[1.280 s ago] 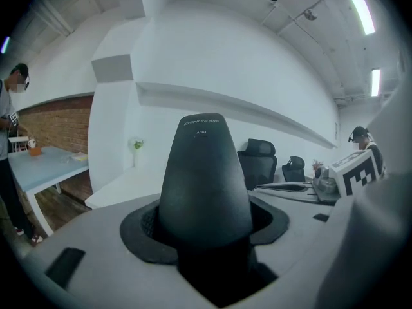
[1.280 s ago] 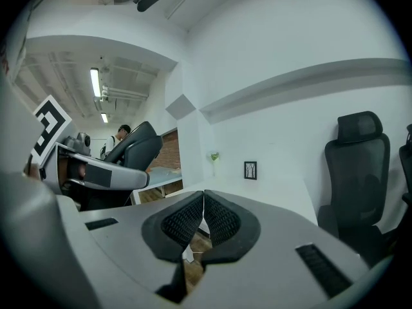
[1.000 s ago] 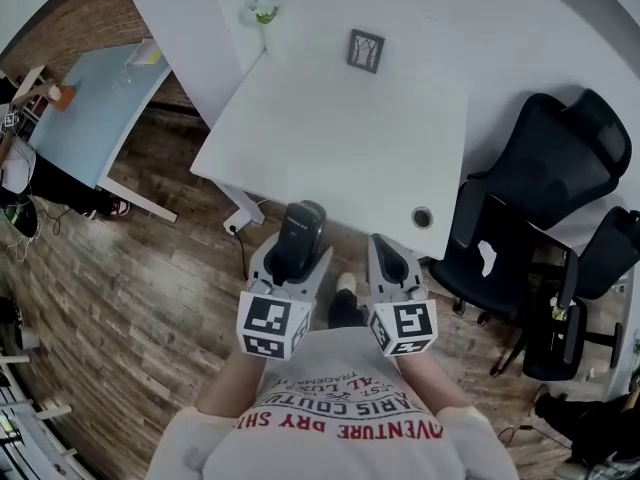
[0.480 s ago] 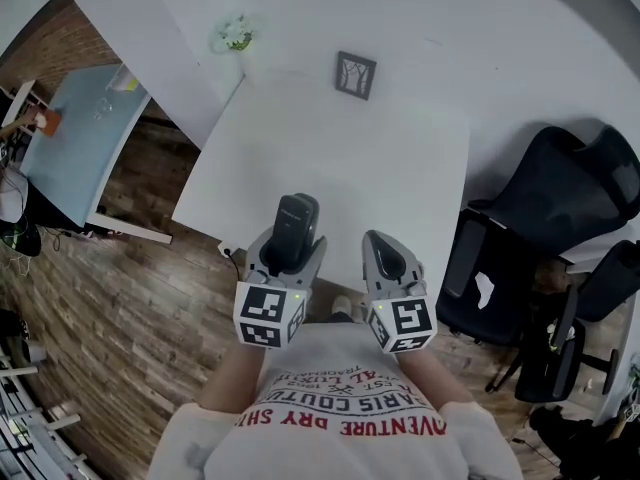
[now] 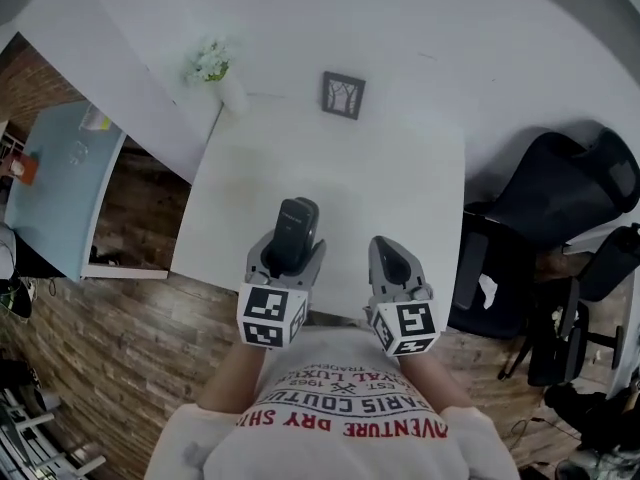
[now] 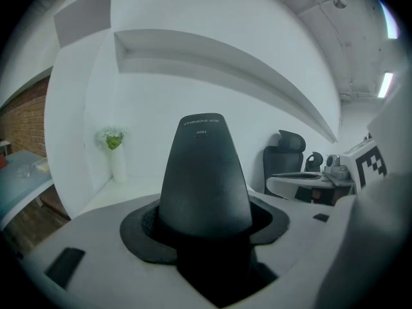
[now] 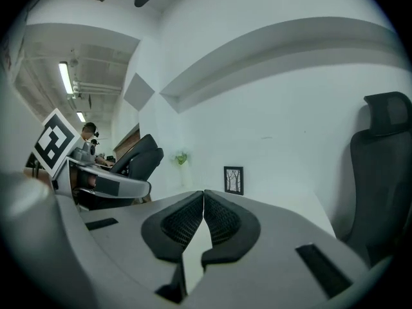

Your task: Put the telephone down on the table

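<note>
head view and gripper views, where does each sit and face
Head view: on the person's head, steeply down at table, left gripper, right gripper, shirt.
Left gripper view: on that gripper, along jaws shut on the telephone, toward flowers.
Right gripper view: on that gripper, along shut empty jaws, toward framed picture.
Shared: flowers show in all three.

place: office; evidence: white desk [image 5: 400, 178]; black swivel chairs [image 5: 565, 193]; pale blue desk [image 5: 55, 193] alongside

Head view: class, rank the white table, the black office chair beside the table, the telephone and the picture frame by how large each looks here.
1. white table
2. black office chair
3. telephone and picture frame look close; the telephone is nearer the camera, so they stay unranked.
</note>
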Motion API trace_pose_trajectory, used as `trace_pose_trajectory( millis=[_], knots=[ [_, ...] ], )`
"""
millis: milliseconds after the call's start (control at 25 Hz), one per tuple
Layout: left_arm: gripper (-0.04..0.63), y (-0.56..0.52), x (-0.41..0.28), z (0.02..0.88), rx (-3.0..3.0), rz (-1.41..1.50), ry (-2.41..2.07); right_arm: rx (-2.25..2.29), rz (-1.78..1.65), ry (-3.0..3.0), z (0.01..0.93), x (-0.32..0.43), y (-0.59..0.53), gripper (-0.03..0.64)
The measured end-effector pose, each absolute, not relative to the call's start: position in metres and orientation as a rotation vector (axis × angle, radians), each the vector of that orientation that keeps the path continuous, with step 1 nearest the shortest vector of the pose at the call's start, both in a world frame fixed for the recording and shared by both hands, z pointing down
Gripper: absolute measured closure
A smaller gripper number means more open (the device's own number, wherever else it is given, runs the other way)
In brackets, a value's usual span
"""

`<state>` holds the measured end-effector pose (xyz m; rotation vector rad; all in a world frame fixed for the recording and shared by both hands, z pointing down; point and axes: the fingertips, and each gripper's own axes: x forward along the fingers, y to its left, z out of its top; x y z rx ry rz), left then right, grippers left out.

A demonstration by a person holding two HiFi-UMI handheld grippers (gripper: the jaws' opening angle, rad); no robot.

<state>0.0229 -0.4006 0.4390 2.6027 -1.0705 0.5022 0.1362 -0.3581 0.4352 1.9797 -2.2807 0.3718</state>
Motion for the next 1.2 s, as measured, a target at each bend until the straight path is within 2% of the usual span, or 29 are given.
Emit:
trace_pose_trajectory(
  millis=[360, 760, 1200],
  knots=[
    [0.311, -0.469, 0.006, 0.467, 2.610, 0.607, -0.922, 2.079, 0.435, -2.113, 0.455, 0.123, -0.401, 0.592],
    [0.311, -0.518, -0.034, 0.575, 2.448, 0.856, -0.914, 2.056, 0.572, -2.068, 0.502, 0.091, -0.455, 0.592],
    [0.311, -0.564, -0.045, 0.651, 2.269, 1.033, -0.938, 1.965, 0.714, -2.034, 0.555, 0.072, -0.478, 0.592]
  ],
)
